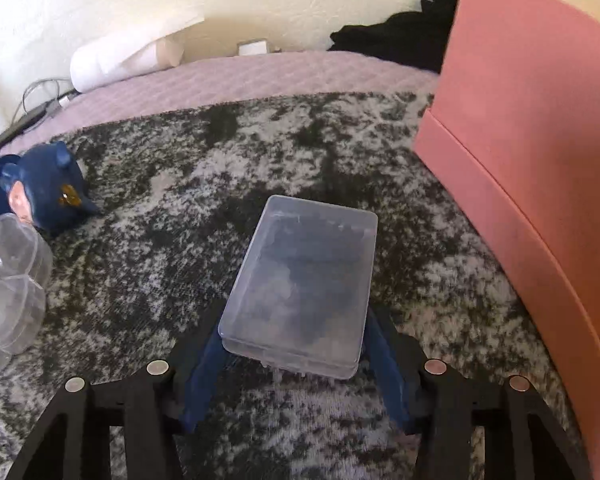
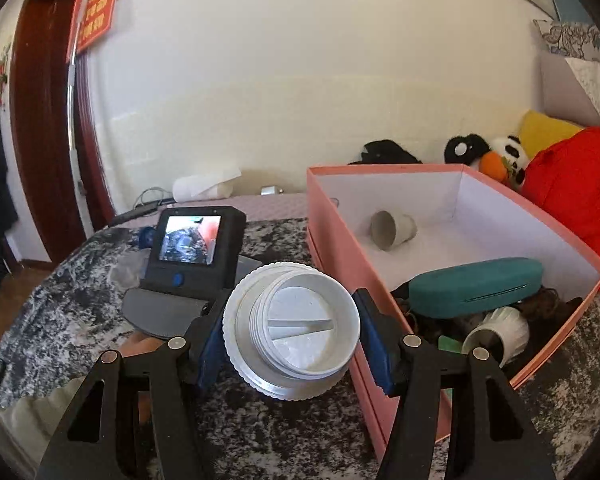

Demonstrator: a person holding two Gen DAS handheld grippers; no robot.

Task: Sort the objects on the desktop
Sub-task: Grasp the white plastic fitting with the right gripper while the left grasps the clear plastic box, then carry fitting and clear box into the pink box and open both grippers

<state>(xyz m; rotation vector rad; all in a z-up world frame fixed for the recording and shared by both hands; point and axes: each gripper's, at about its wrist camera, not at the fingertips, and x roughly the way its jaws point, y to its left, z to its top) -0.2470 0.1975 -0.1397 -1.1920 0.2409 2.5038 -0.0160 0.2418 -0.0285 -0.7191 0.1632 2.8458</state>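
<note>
Sitting btwn left tongs [image 1: 294,346]: clear case [image 1: 302,284].

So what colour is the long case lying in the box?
Teal, a long case inside the pink box; right wrist view shows it best.

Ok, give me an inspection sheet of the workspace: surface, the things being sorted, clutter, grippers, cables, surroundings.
Surface: mottled grey-and-white fleece blanket.
Job's things: clear plastic case; white lid; pink box holding a teal case and two white cups.
Clutter: blue figure, clear flower-shaped container, paper roll.
Grippers: left gripper shut on the case; right gripper shut on the lid.
Cables: grey cords by the wall.
Surroundings: cream wall, red bag, plush toys.
</note>
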